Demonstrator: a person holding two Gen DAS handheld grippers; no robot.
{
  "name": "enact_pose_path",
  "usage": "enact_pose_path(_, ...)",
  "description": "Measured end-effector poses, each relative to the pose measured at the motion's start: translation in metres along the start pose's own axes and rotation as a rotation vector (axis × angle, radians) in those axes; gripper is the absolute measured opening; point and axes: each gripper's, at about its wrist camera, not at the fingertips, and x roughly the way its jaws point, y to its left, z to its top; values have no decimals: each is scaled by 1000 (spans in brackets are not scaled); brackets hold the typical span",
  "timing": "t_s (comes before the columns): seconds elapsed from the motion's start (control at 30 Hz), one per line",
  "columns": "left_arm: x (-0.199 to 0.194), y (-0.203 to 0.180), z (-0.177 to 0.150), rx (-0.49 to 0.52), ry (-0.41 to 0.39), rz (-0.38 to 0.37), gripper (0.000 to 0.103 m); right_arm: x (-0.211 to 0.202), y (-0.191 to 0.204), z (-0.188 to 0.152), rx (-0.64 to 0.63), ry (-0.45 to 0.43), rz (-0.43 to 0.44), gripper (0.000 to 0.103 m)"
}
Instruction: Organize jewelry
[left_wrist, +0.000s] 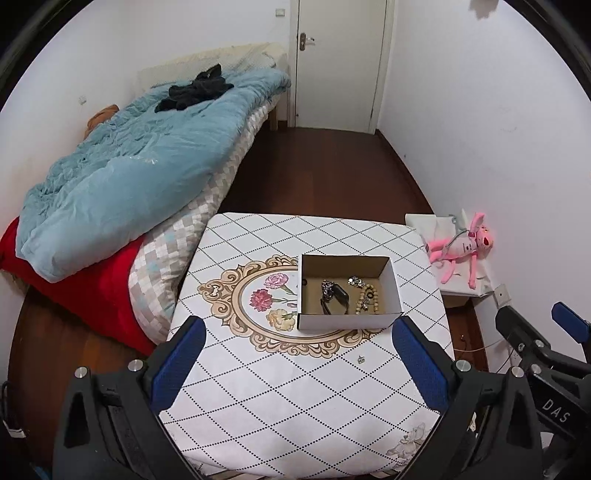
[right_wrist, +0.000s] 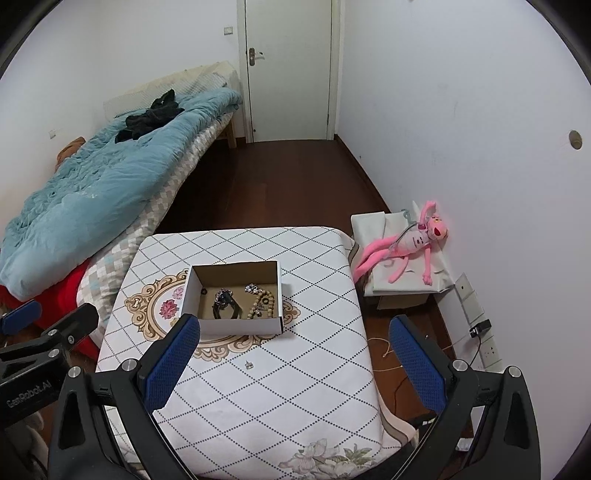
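Most jewelry sits in the box (left_wrist: 347, 291); one small stud (left_wrist: 361, 358) left on the worktop (left_wrist: 295, 406). Both hand-held grippers, left (left_wrist: 295, 365) and right (right_wrist: 291, 365), spread wide, empty.

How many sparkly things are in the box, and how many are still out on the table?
In the cardboard box:
Bead bracelet: 1
Black strap piece: 1
Silver cluster: 1
Small dark ring: 1
On the table:
Small silver piece: 1
Total: 5, as far as the pictures show.
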Motion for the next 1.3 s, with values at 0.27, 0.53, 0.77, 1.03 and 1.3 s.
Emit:
enact_pose_path(0.27,34,1,13,5,59,8,103,37,4,24,-3,41,-10,103)
enact_pose_path(0.53,66,1,24,14,147,8,103,76,2,36,-11,126,-10,103)
enact_pose_path(0.77,72,-1,32,29,175,10,103,95,6,41,-32,180,4,103)
enact_pose_path(1.03,73,-1,37,36,166,27,103,101,8,44,-37,195,9,103)
enact_pose_path(1.3,75,-1,37,39,165,35,103,103,10,45,-43,199,6,103)
